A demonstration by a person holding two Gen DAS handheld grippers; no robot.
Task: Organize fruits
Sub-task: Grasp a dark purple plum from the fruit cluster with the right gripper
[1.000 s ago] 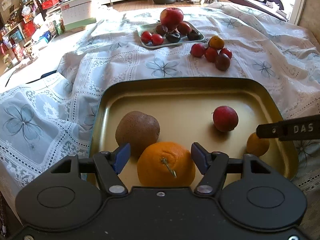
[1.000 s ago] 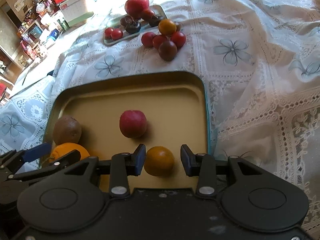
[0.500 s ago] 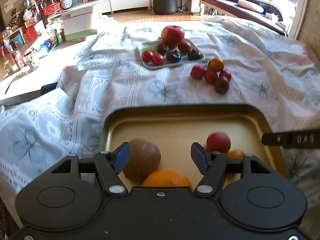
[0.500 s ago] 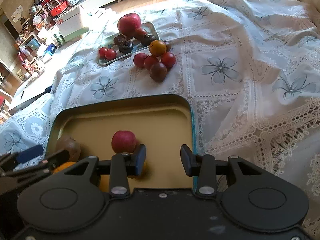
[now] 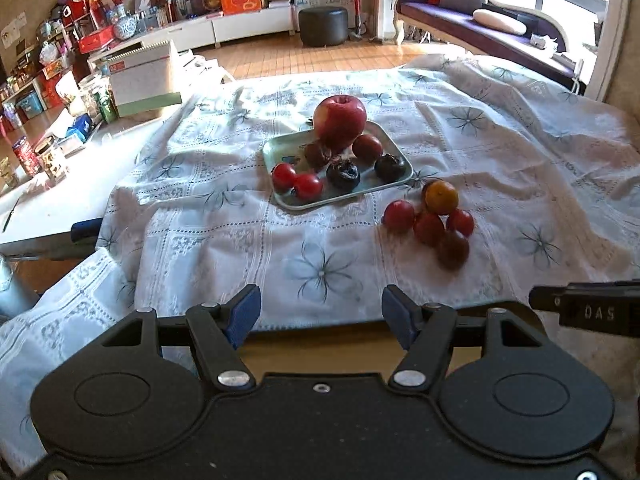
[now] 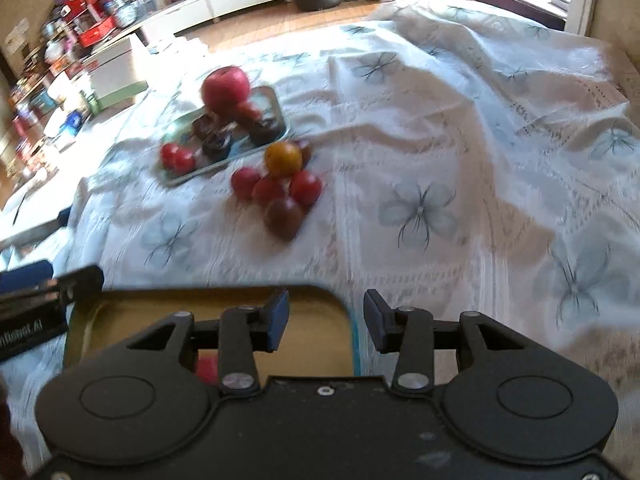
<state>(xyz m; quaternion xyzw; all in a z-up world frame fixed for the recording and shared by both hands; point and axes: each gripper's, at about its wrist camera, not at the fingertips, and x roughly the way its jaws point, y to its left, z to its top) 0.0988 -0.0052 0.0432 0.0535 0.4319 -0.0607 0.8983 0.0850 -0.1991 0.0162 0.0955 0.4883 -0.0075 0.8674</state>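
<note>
- Fingers of both grippers, left gripper (image 5: pixel 320 316) and right gripper (image 6: pixel 325 320), stand apart and empty; the right's have just been opening.
- Both have pulled back from the gold tray (image 6: pixel 320 294), where the oranges were released a second ago.
- Loose fruit pile (image 5: pixel 434 222) waits far right, beside the small green tray (image 5: pixel 276 152), probably next.

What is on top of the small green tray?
On the green tray: a big red apple, two small red fruits, another red one and three dark fruits. Anything behind the apple is hidden.
</note>
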